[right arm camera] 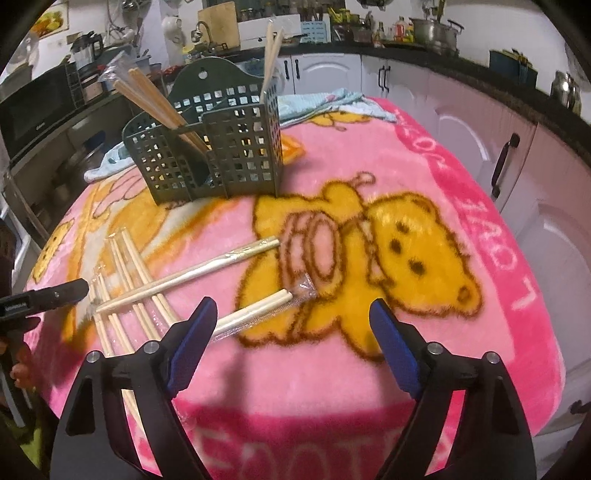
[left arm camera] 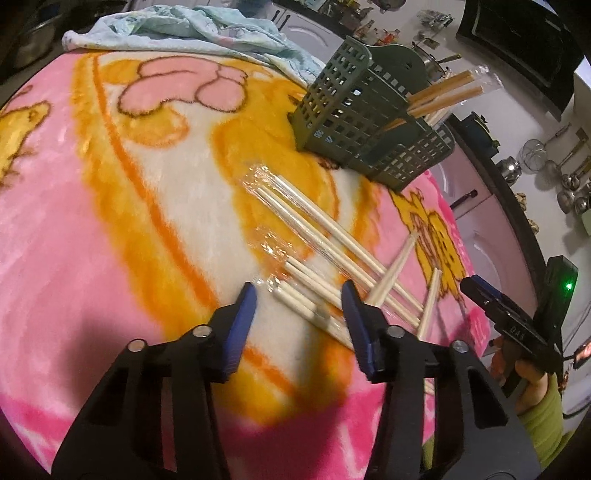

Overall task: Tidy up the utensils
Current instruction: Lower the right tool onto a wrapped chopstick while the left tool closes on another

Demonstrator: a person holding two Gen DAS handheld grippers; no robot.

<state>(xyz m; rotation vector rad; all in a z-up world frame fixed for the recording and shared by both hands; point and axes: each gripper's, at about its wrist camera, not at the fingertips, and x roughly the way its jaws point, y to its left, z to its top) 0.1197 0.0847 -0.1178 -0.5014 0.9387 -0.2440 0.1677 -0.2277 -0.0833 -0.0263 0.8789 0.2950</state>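
Note:
Several plastic-wrapped pale chopstick pairs (left arm camera: pixel 325 240) lie on the pink bear blanket (left arm camera: pixel 92 221). My left gripper (left arm camera: pixel 299 302) is open, low over the nearest wrapped pair (left arm camera: pixel 314 306), which lies between its blue pads. My right gripper (right arm camera: pixel 291 321) is open and empty above the blanket; one wrapped pair (right arm camera: pixel 258 310) lies just left of its gap. A green slotted utensil caddy (right arm camera: pixel 218 155) stands at the back with brown chopsticks (right arm camera: pixel 155 99) and pale ones (right arm camera: pixel 271 51) upright in it. The caddy also shows in the left wrist view (left arm camera: pixel 351 110).
A crumpled light blue cloth (left arm camera: pixel 192 33) lies at the far side of the blanket. Kitchen counters with pots and bottles (right arm camera: pixel 406 29) and white cabinets (right arm camera: pixel 498 147) surround the table. The right gripper also shows at the right edge of the left wrist view (left arm camera: pixel 476 291).

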